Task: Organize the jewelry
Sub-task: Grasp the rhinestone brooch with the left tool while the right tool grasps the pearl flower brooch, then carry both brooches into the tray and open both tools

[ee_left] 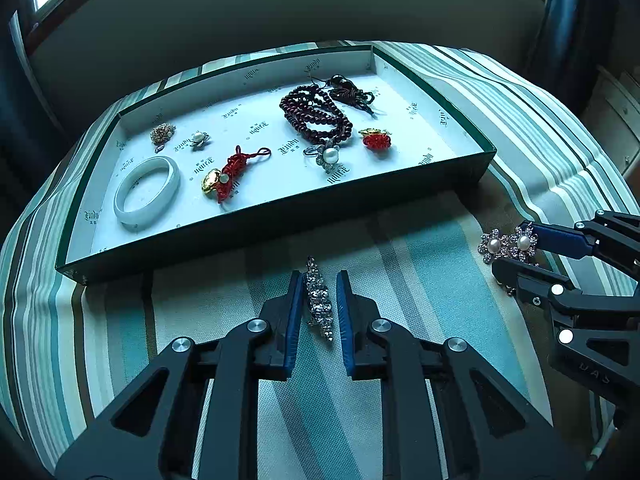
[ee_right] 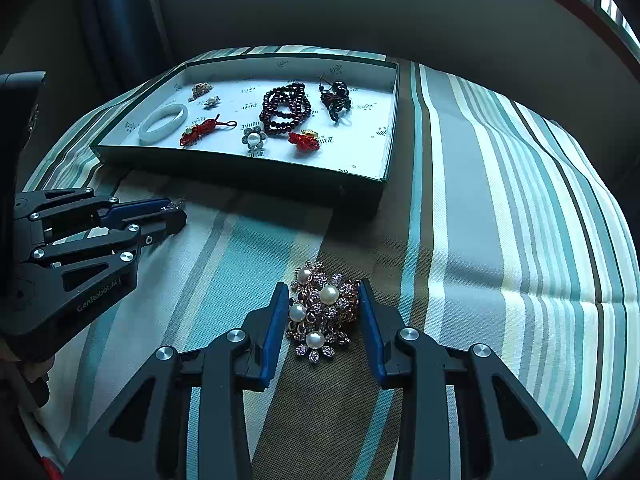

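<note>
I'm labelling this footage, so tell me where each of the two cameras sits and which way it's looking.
Left wrist: sits on the left gripper, looking forward and down along its fingers at a sparkly brooch between them on the striped cloth; the right gripper shows at the right edge.
Right wrist: sits on the right gripper, looking down at a pearl flower bracelet between its fingers; the left gripper shows at the left.
Shared: both face the box of jewelry beyond.
</note>
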### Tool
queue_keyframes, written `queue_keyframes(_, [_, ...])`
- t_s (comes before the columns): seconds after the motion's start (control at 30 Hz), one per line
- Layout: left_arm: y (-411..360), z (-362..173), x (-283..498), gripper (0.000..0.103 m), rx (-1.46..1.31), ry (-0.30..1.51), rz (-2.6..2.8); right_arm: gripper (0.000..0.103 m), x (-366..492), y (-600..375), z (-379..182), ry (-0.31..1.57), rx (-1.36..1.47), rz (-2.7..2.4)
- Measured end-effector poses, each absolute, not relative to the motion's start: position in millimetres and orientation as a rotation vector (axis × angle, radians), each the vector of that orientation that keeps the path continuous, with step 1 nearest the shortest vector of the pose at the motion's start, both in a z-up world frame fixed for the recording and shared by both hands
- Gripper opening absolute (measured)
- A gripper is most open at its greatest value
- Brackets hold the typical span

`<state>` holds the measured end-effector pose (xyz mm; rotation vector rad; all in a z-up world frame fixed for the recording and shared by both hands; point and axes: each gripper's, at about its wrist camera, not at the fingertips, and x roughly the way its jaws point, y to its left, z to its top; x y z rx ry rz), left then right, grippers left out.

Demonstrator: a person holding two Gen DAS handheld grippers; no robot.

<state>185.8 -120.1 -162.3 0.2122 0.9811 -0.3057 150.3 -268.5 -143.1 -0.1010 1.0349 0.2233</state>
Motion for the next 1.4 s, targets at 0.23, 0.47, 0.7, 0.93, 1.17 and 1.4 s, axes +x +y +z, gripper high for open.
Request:
queue_keyframes(0.23, [-121, -163, 185, 0.011, 0.218, 0.978, -0.302, 0.036, 150, -268, -142, 1.034, -0.098, 0.223])
queue_keyframes(0.47, [-117, -162, 184, 0.011, 0.22, 0.974, -0.29, 0.035, 149, -267, -140, 1.025, -0.1, 0.218])
queue_keyframes(0.7, [-111, -159, 184, 0.011, 0.218, 0.964, -0.281, 0.034, 149, -265, -139, 1.02, -0.108, 0.215])
queue_keyframes(0.93, [-103, -156, 182, 0.011, 0.211, 0.957, -0.272, 0.034, 149, -264, -135, 1.01, -0.108, 0.212])
queue_keyframes(1.17, [-95, -147, 178, 0.011, 0.199, 0.941, -0.267, 0.034, 145, -259, -125, 0.987, -0.103, 0.218])
queue_keyframes(1.4, [-89, -132, 173, 0.011, 0.186, 0.908, -0.268, 0.034, 144, -249, -108, 0.952, -0.097, 0.235])
